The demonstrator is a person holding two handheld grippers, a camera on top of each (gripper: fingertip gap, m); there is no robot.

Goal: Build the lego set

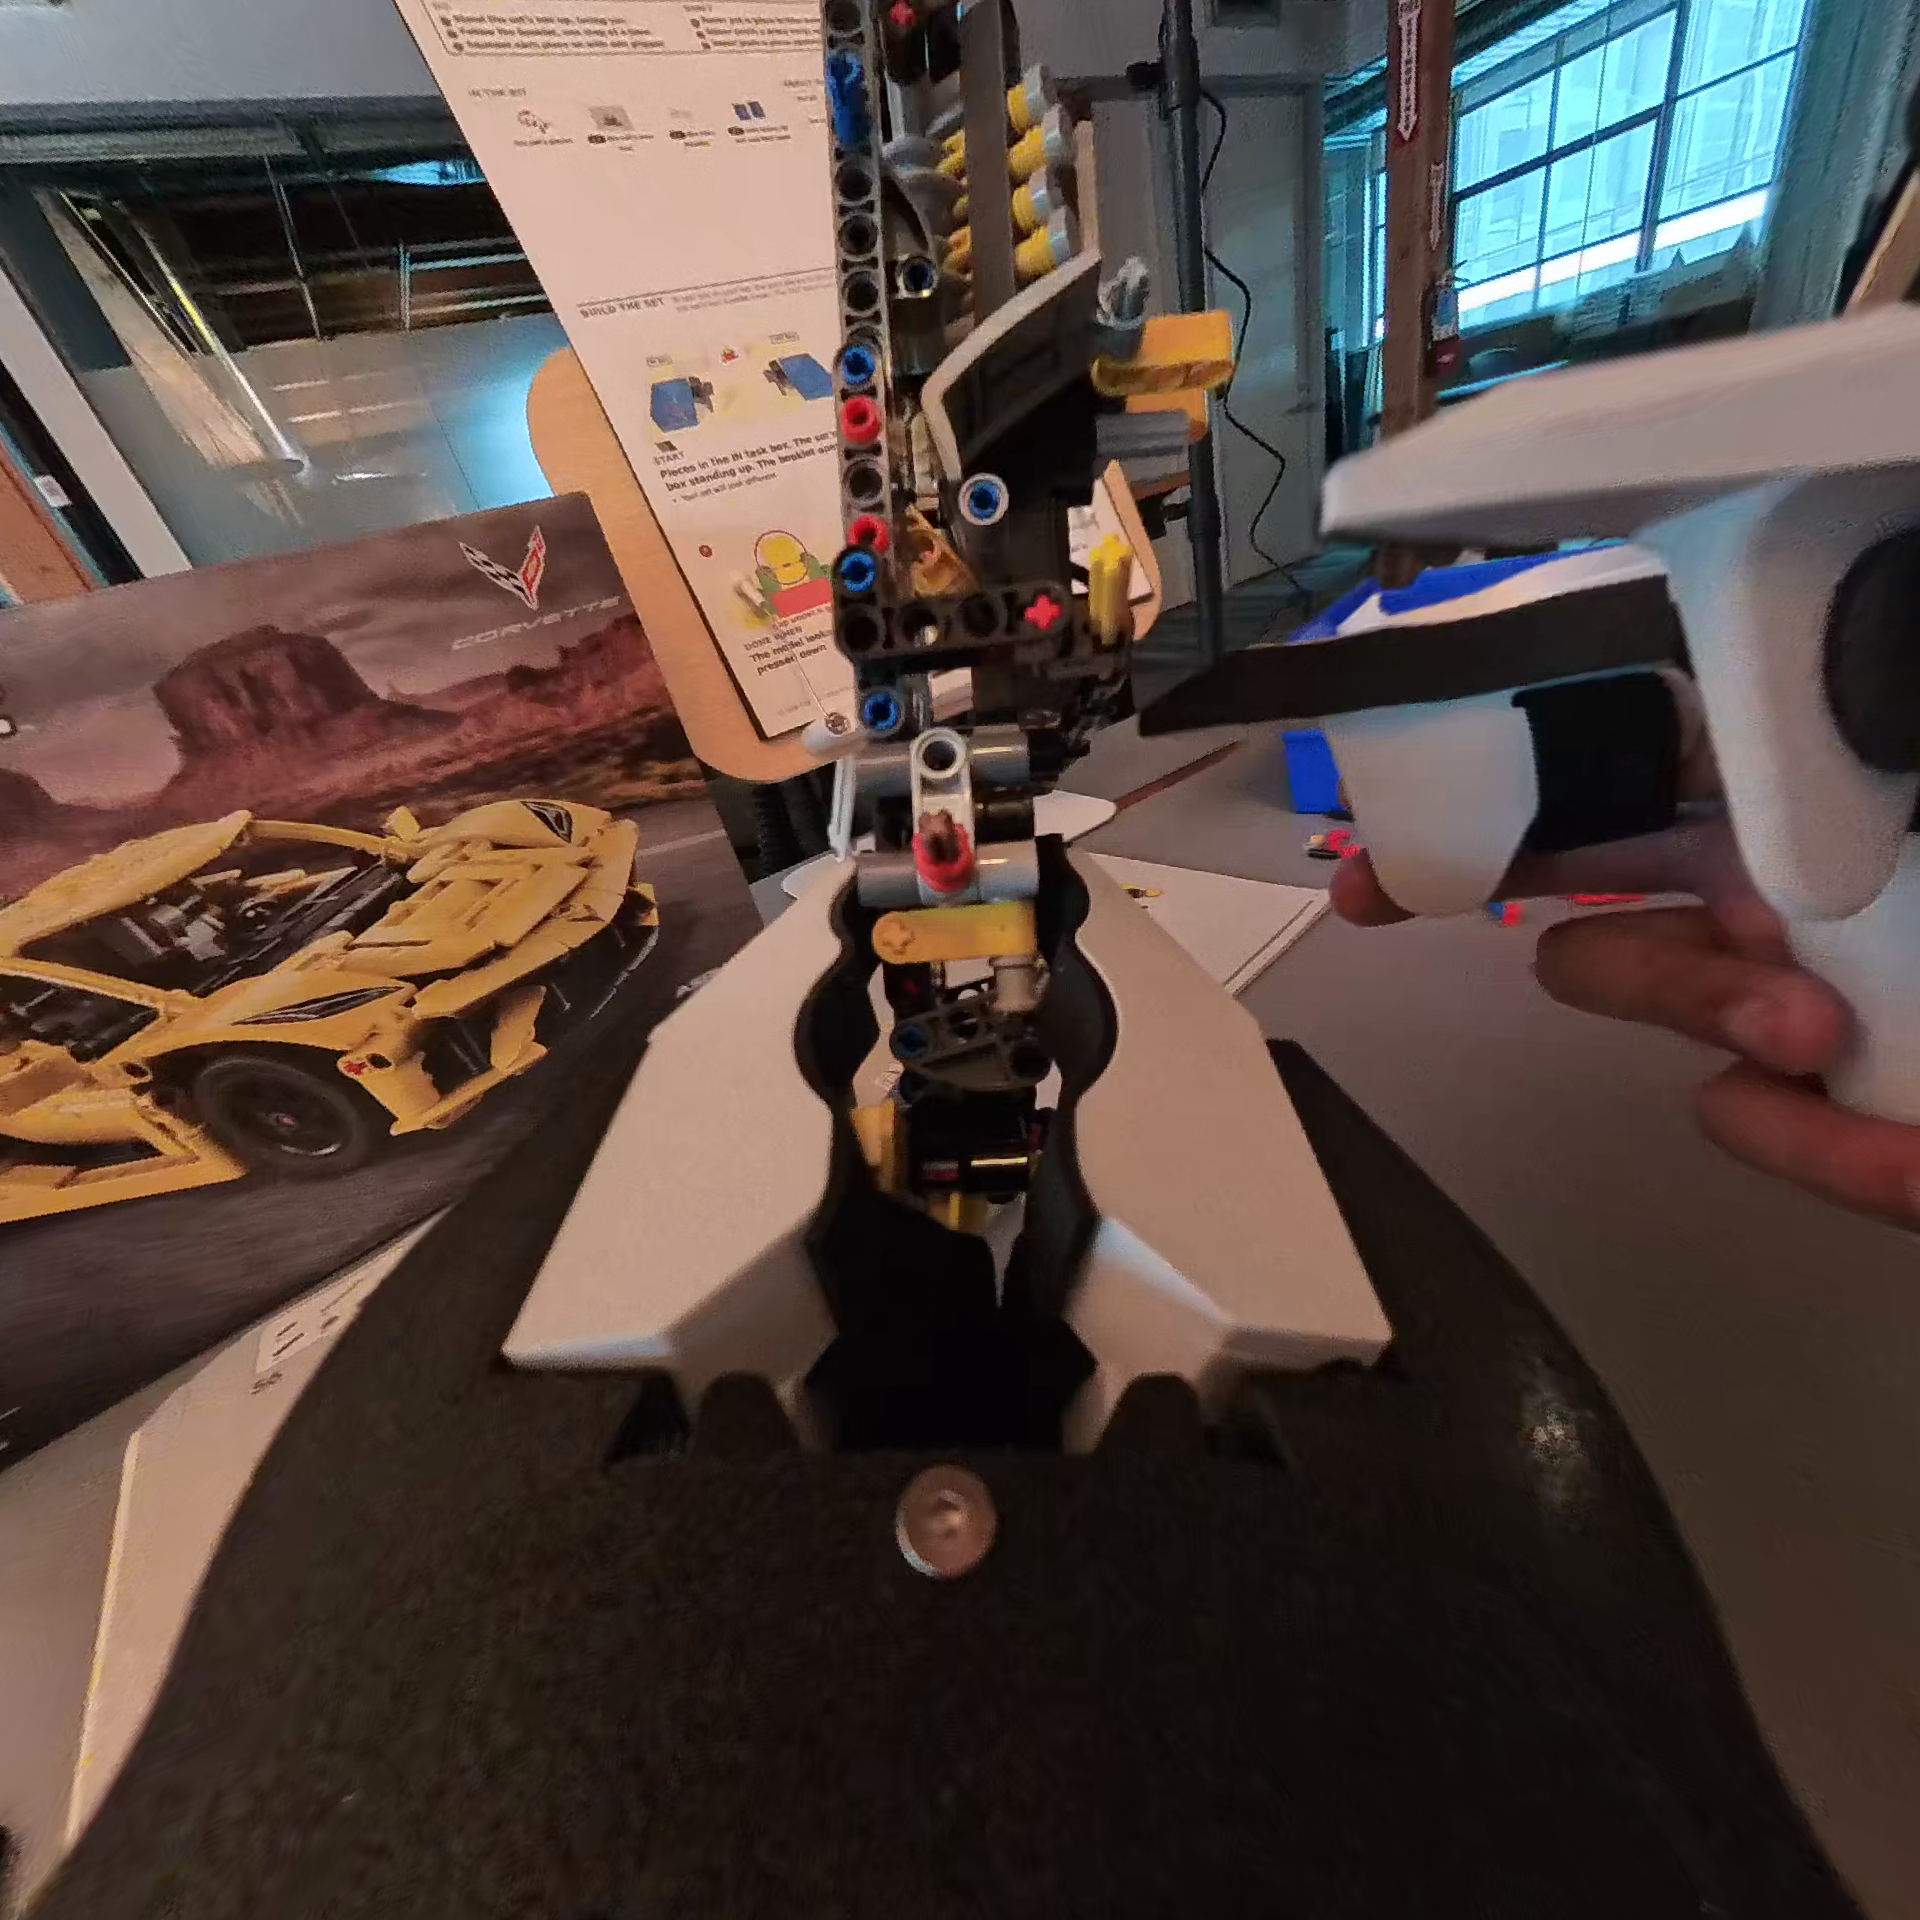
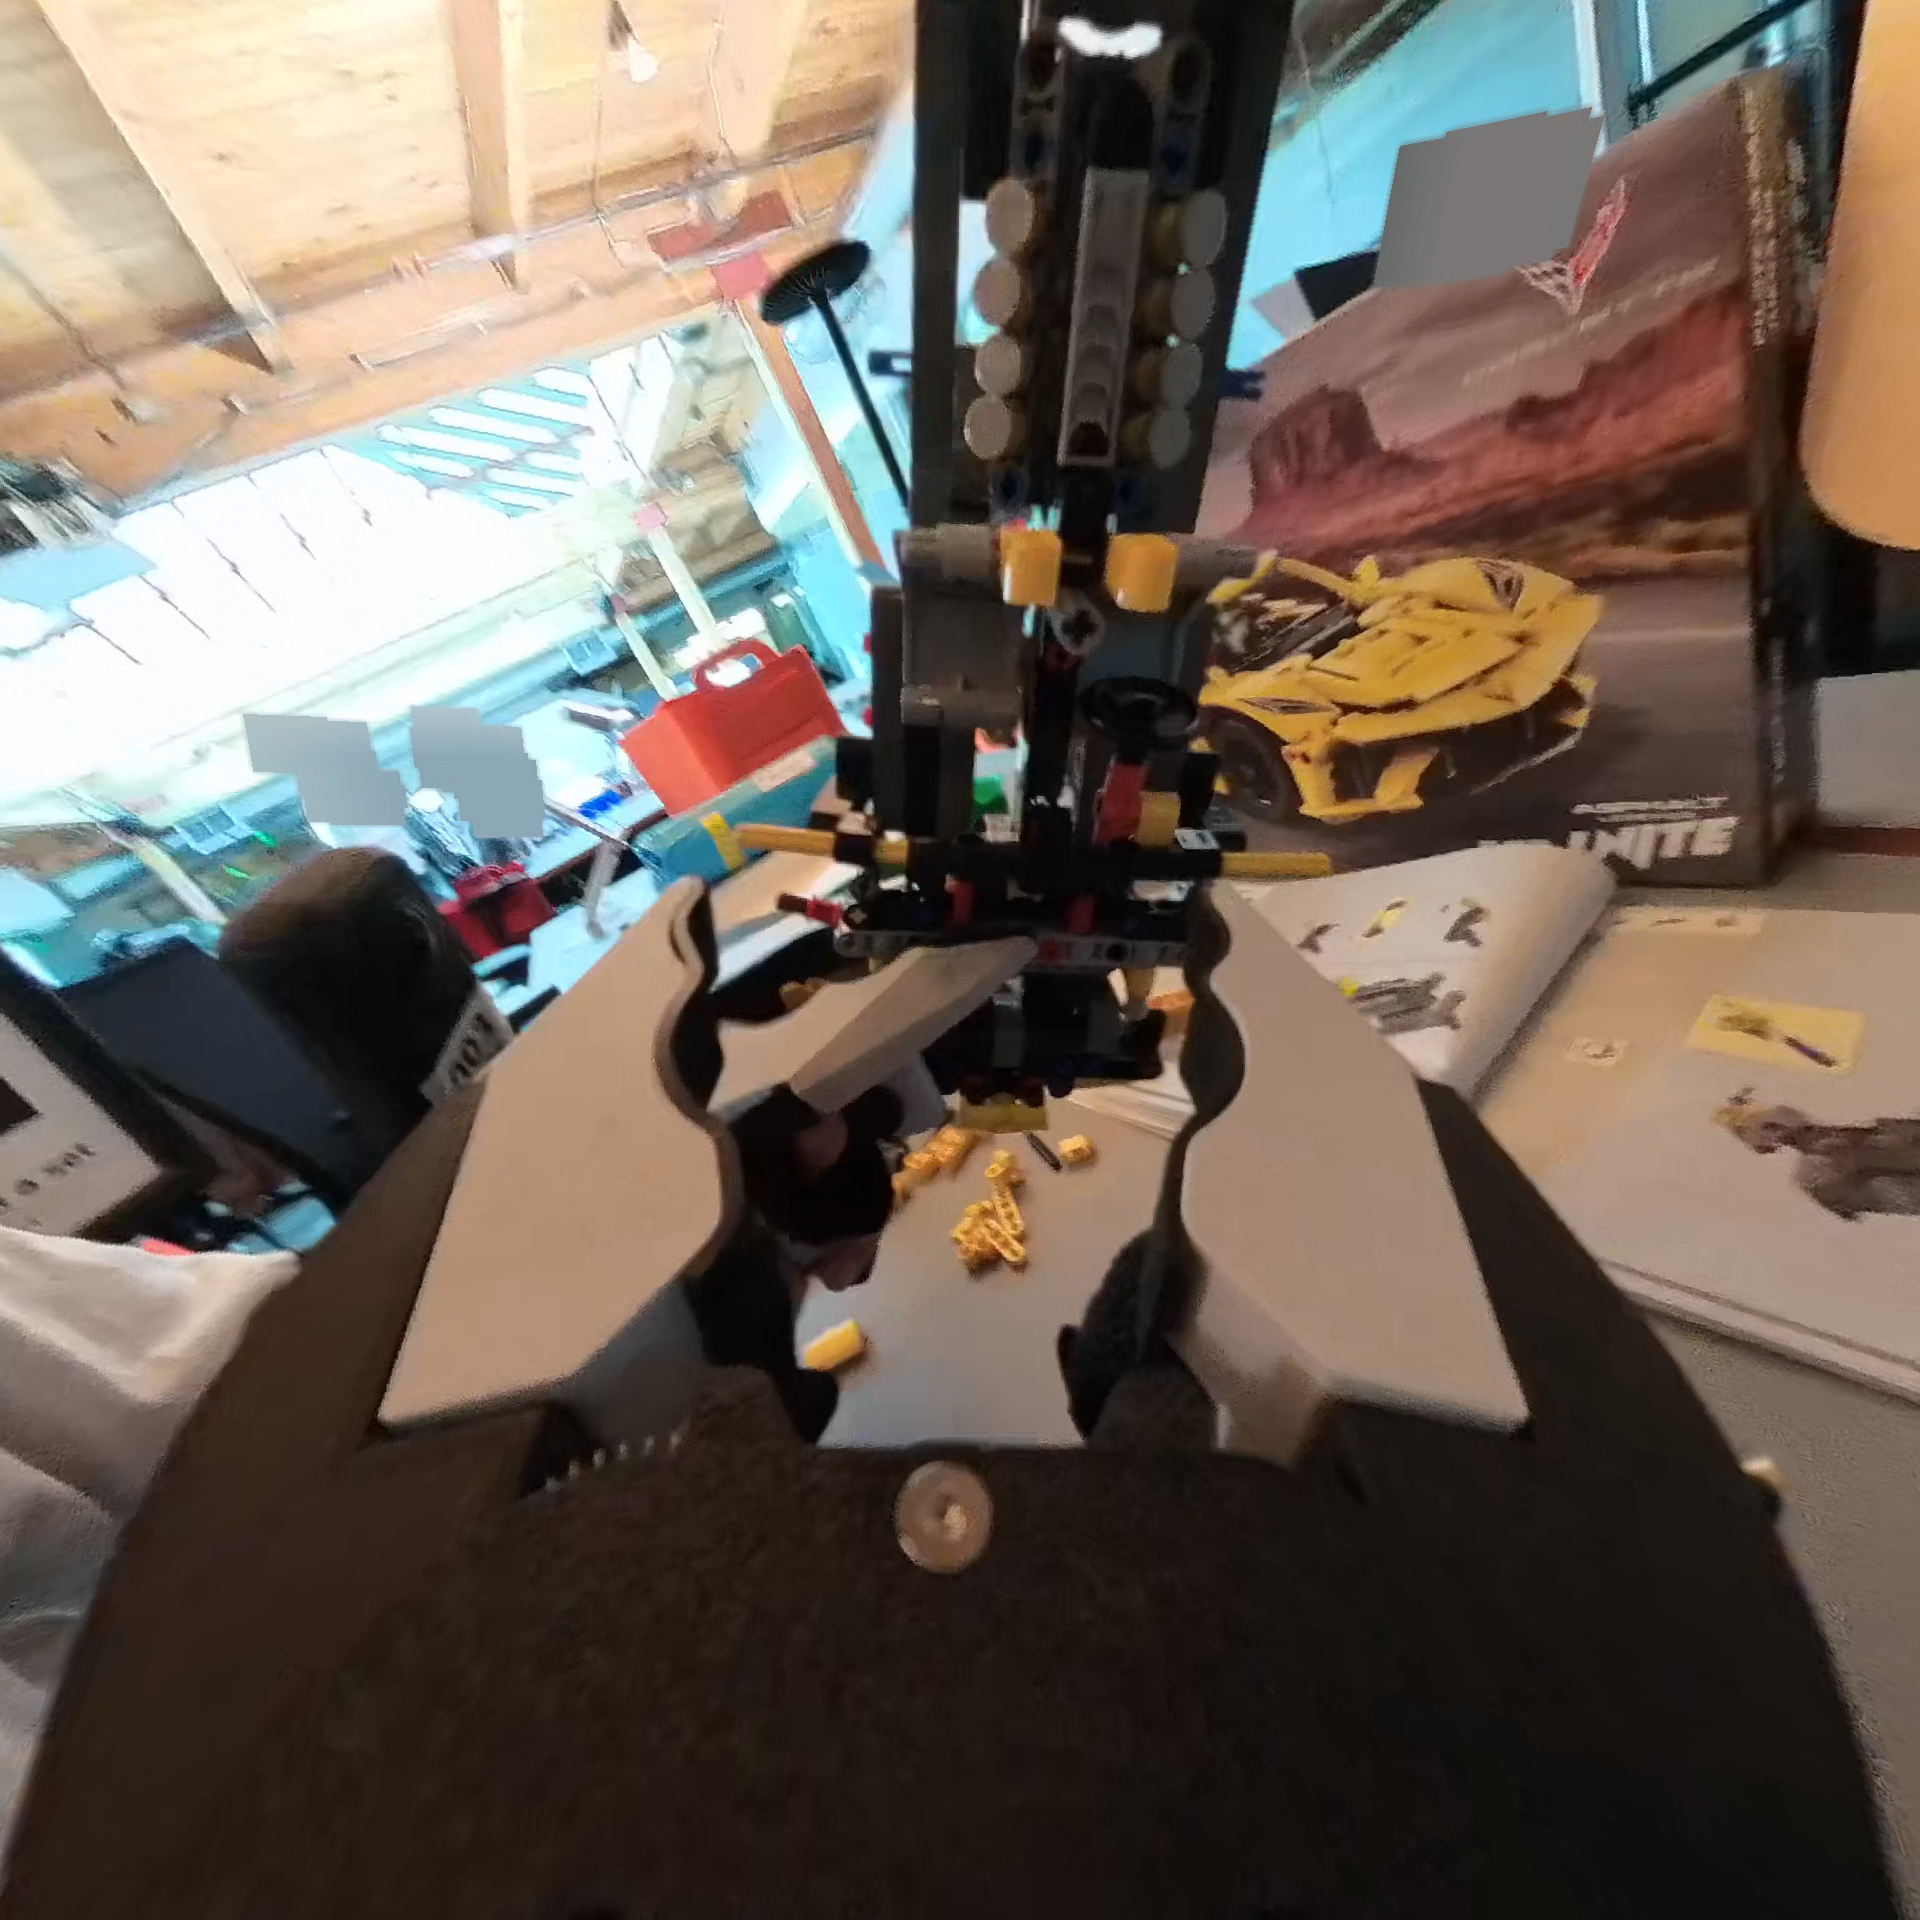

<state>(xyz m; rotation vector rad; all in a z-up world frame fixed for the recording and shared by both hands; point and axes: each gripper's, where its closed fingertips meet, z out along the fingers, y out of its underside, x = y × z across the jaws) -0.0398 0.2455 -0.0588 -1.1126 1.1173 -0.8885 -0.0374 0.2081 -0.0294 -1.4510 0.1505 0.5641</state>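
Left wrist view: left gripper [image 1: 951, 997] fingers clamped on the lego chassis [image 1: 966, 468] bottom end, rest towering beyond | right gripper [image 2: 951, 997] fingers spread, empty, chassis just ahead | top-heavy, could pivot or shed pins [image 1: 857, 364]

Daylight pours in through the big windows [image 1: 1621, 156], blown out to white-blue in the right wrist view. Heavy fisheye bending at the edges in both. The right gripper [image 1: 1164, 717] and hand [image 1: 1766, 997] are motion-blurred; the background is soft.
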